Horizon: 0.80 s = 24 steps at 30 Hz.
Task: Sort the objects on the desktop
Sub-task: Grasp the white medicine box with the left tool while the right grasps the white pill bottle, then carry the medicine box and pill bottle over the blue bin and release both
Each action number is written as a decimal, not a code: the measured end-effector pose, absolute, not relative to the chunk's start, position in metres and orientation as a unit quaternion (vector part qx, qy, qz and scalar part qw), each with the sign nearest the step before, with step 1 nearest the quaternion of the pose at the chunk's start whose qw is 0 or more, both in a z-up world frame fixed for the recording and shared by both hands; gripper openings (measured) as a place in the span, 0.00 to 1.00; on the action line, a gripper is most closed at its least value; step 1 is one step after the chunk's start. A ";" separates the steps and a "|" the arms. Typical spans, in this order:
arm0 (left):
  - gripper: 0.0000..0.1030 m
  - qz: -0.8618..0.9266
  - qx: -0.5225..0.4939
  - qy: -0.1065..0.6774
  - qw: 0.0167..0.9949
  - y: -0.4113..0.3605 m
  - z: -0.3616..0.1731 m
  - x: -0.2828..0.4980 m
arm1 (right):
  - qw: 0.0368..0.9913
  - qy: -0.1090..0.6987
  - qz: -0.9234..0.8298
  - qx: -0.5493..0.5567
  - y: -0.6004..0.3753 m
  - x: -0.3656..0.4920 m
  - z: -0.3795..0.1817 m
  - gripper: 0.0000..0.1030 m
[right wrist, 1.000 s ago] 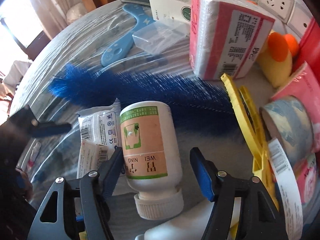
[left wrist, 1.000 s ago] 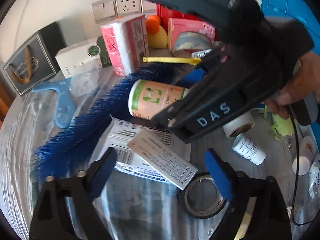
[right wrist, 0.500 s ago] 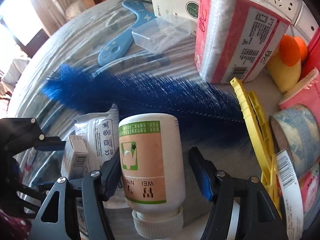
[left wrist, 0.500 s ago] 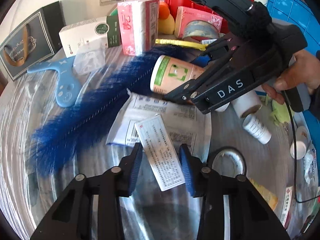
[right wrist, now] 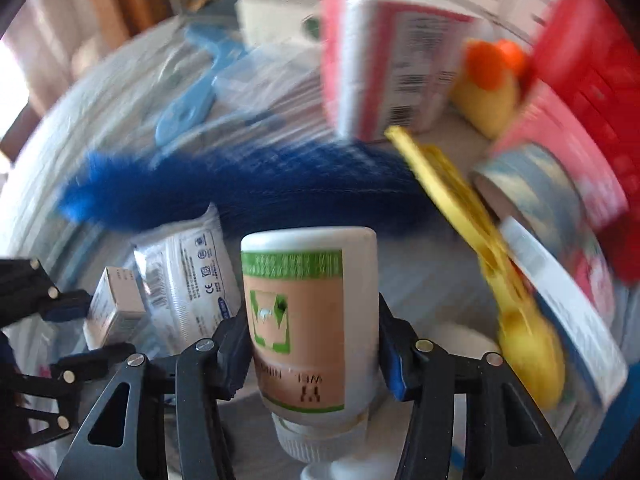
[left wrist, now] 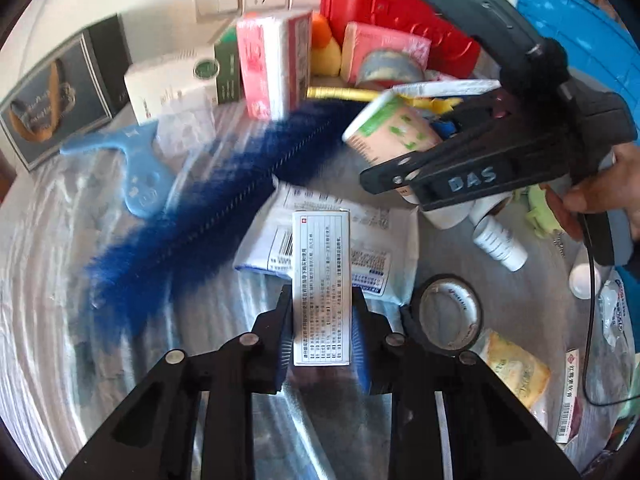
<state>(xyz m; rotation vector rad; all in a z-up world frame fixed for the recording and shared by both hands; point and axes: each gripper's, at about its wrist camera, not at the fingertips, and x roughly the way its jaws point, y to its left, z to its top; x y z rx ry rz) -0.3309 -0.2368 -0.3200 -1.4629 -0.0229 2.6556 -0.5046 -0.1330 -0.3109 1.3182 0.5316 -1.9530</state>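
My left gripper (left wrist: 322,330) is shut on a small white medicine box (left wrist: 321,280), held above a white printed packet (left wrist: 372,240). My right gripper (right wrist: 314,344) is shut on a white pill bottle with a green and tan label (right wrist: 304,312), its cap toward the camera. In the left wrist view the right gripper (left wrist: 400,168) holds that bottle (left wrist: 388,136) tilted above the table. In the right wrist view the left gripper (right wrist: 76,324) and its box (right wrist: 116,308) show at the lower left.
A long blue brush (left wrist: 208,208) lies across the table. A light blue plastic tool (left wrist: 140,176), pink tissue pack (left wrist: 272,60), white box (left wrist: 172,80), red basket (left wrist: 384,4), yellow clip (right wrist: 460,208), tape rolls (left wrist: 448,312) and small bottles (left wrist: 500,240) crowd around.
My left gripper closed on the medicine box and lifted it. My right gripper closed on the pill bottle and lifted it, tilting it.
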 end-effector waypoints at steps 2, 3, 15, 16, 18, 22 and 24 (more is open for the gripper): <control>0.25 0.881 -0.469 0.007 0.056 -0.233 -0.309 -0.327 | 0.348 0.180 -0.771 0.502 -0.119 -0.500 -0.294 0.50; 0.25 0.885 -0.462 0.015 0.057 -0.230 -0.303 -0.327 | 0.346 0.167 -0.779 0.496 -0.107 -0.497 -0.282 0.50; 0.25 0.930 -0.327 0.091 0.142 -0.163 -0.168 -0.292 | 0.263 0.021 -0.896 0.357 0.016 -0.363 -0.098 0.50; 0.25 0.932 -0.308 0.099 0.164 -0.147 -0.149 -0.288 | 0.249 0.012 -0.908 0.335 0.033 -0.343 -0.074 0.50; 0.25 0.932 -0.282 0.109 0.197 -0.121 -0.122 -0.287 | 0.217 0.008 -0.930 0.297 0.063 -0.308 -0.032 0.50; 0.25 0.925 -0.220 0.139 0.277 -0.037 -0.053 -0.278 | 0.147 0.010 -0.961 0.234 0.129 -0.247 0.031 0.50; 0.25 0.920 -0.194 0.150 0.304 0.000 -0.030 -0.275 | 0.105 0.010 -0.970 0.218 0.165 -0.231 0.050 0.50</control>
